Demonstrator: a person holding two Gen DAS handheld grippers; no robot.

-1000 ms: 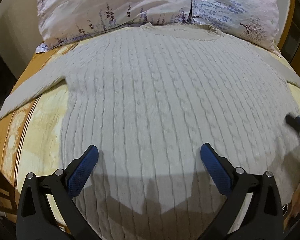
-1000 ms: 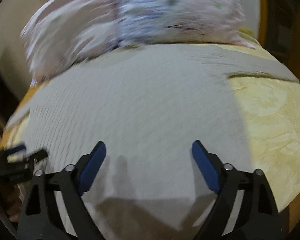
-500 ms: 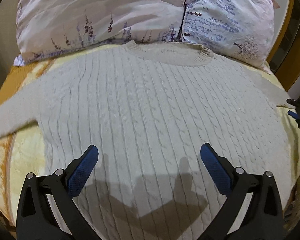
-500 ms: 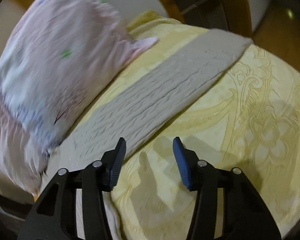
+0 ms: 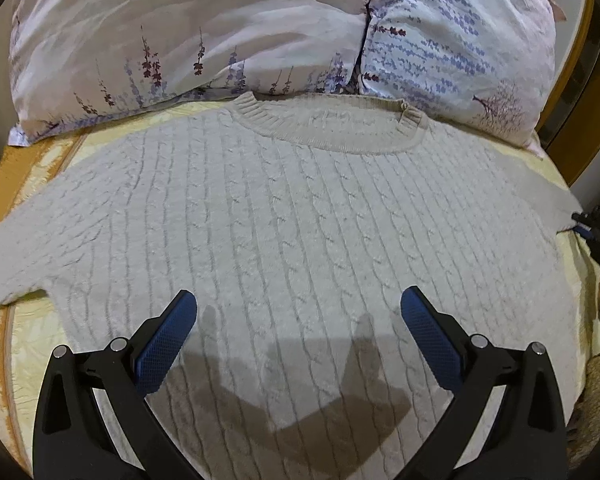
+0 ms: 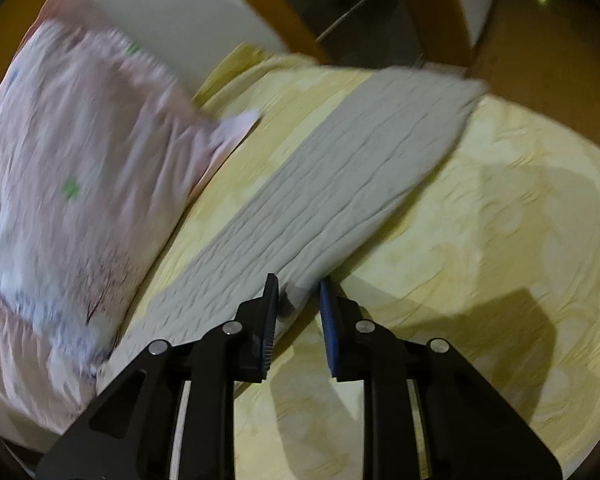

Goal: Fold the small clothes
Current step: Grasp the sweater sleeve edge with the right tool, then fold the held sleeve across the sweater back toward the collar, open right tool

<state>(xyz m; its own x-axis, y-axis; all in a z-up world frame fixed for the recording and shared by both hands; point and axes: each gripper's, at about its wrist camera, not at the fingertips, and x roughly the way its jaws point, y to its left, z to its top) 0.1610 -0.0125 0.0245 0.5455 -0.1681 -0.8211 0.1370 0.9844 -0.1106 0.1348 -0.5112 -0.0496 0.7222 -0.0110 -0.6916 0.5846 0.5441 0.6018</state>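
Note:
A cream cable-knit sweater (image 5: 300, 216) lies flat, front up, on a yellow bed, collar toward the pillows. My left gripper (image 5: 298, 312) is open and empty above the sweater's lower body. My right gripper (image 6: 298, 284) is nearly closed around the near edge of the sweater's right sleeve (image 6: 340, 184), which stretches away across the bedspread; the blue pads sit on either side of the fabric edge. The right gripper also shows in the left wrist view (image 5: 592, 228) at the sleeve's armpit edge.
Two floral pillows (image 5: 220, 40) lie at the head of the bed, one also in the right wrist view (image 6: 72, 184). Yellow patterned bedspread (image 6: 500, 248) surrounds the sweater. A wooden bed frame (image 6: 440, 8) stands beyond the sleeve's cuff.
My right gripper swung from over the sweater's body to the right sleeve and narrowed its jaws around the sleeve's edge. My left gripper moved forward toward the collar, staying open.

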